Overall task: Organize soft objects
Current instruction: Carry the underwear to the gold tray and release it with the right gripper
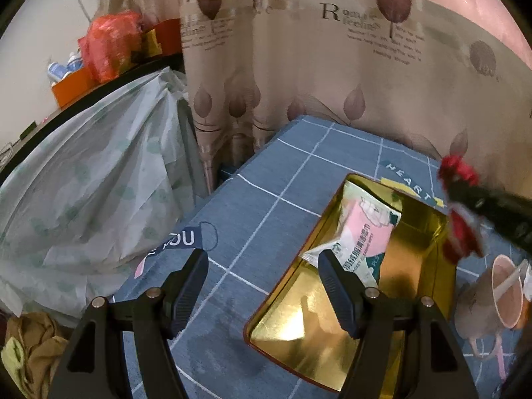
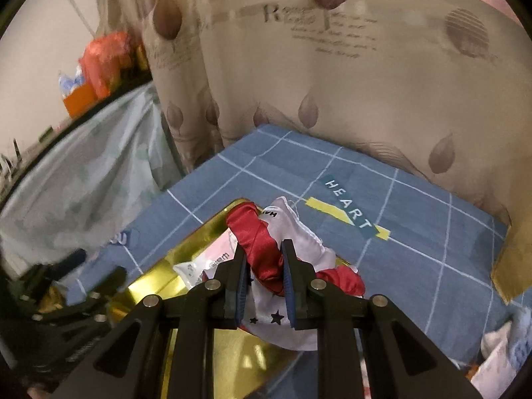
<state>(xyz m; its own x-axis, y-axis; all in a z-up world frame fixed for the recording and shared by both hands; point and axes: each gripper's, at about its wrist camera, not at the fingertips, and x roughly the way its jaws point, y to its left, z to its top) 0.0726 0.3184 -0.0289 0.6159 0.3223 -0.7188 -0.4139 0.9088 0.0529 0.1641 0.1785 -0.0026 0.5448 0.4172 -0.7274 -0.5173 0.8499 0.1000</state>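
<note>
We see right gripper [image 2: 264, 256] clamped on red-white cloth [image 2: 266, 249], held over far end of gold tin [image 2: 149, 282]. Left gripper [image 1: 262, 266] spread wide, empty, above tin's near-left rim [image 1: 286, 286]. Tissue pack [image 1: 362, 232] lies inside tin. Tin sits on blue checked sheet [image 1: 266, 183]; curtain [image 1: 299, 66] behind.
</note>
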